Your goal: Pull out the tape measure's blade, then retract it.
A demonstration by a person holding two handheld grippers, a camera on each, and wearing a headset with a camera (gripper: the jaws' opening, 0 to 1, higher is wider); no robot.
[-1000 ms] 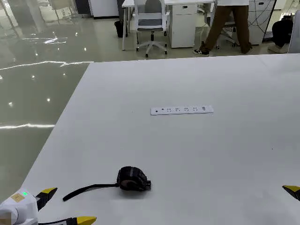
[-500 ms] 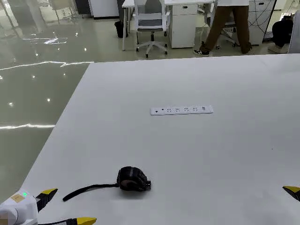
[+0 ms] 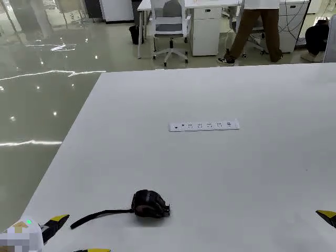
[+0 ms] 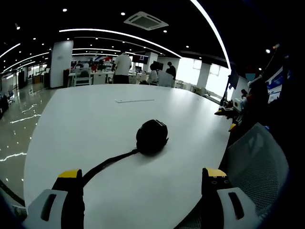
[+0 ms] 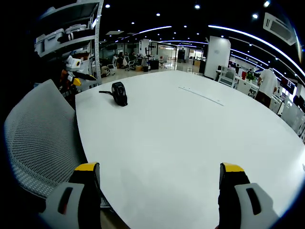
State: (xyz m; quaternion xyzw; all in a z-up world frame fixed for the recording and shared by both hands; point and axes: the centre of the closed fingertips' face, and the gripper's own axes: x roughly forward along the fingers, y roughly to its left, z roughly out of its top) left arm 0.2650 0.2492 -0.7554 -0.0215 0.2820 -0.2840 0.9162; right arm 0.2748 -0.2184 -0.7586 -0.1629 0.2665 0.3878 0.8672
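Black tape measure (image 3: 149, 203) near white table (image 3: 236, 173) edge

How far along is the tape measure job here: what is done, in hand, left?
Done: nothing; the tape measure lies on the table, no blade showing. In hand: nothing; the left gripper faces it, open and apart; the right gripper is open, farther off. Left: grasp, pull the blade, retract.

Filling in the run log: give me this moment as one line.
stage: pre-grasp | tape measure: on table, not extended, strap trailing | left gripper: open, facing it | right gripper: open, apart
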